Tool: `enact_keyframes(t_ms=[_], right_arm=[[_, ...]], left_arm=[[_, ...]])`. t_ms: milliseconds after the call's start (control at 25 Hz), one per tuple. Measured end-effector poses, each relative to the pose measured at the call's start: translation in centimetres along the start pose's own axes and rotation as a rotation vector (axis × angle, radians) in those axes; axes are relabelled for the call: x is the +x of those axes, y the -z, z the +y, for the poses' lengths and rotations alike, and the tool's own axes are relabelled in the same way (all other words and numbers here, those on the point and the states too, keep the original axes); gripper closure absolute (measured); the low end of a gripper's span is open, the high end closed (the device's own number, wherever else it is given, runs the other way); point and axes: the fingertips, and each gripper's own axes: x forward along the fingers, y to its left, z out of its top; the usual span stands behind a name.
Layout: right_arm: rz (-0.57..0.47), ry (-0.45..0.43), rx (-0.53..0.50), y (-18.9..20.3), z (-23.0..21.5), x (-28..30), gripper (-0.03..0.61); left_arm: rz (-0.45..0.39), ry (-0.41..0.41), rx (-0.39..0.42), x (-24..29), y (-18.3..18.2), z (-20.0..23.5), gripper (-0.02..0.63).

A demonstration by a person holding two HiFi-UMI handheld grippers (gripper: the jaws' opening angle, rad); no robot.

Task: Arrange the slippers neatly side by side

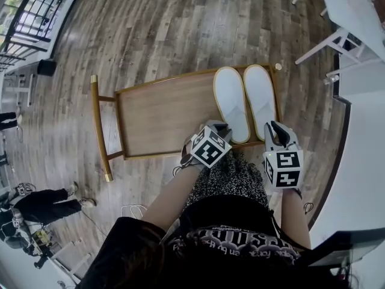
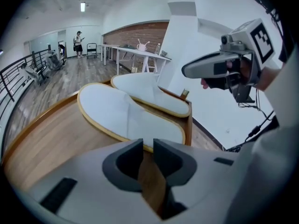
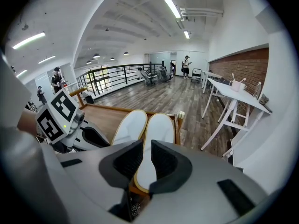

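Note:
Two white slippers with tan edging lie soles up, side by side and parallel, at the right end of a low wooden tray table [image 1: 156, 110]. These are the left slipper [image 1: 231, 101] [image 2: 121, 111] [image 3: 130, 125] and the right slipper [image 1: 260, 98] [image 2: 152, 94] [image 3: 158, 134]. My left gripper [image 1: 221, 127] [image 2: 148, 146] hovers at the left slipper's heel, its jaws slightly apart with only wood showing between them. My right gripper [image 1: 275, 127] [image 3: 146, 146] stands over the right slipper's heel. Its jaws are narrowly apart and nothing is gripped.
A white table on slanted legs [image 1: 352, 11] [image 3: 236, 94] stands to the right of the tray. A white wall [image 1: 361, 161] runs close by on the right. A metal railing [image 1: 24, 17] lines the far left. A person [image 1: 42, 203] is at the lower left, others stand far off.

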Motion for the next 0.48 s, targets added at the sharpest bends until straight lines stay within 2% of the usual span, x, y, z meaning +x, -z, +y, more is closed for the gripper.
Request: enact_keyframes(t_ms=[80, 160, 360, 400, 480], right_arm=[[-0.007, 0.002, -0.002, -0.3, -0.1, -0.1, 0.523], [-0.017, -0.002, -0.001, -0.7, 0.1, -0.2, 0.523], [-0.061, -0.036, 0.022, -2.5, 1.6, 0.3, 0.523], [-0.07, -0.043, 0.025, -2.9, 1.9, 0.5, 0.523], [-0.083, -0.057, 0.029, -3.4, 2.4, 0.9, 0.523]], left_arm=[[-0.039, 0.001, -0.026, -0.7, -0.6, 0.0, 0.545], [-0.118, 0.004, -0.095, -2.6, -1.6, 0.3, 0.545], [-0.414, -0.046, -0.368, -11.0, -3.9, 3.6, 0.545], [-0.476, -0.067, -0.4, -12.8, -4.2, 4.3, 0.548], [-0.573, -0.132, -0.414, -16.0, -4.4, 5.5, 0.587]])
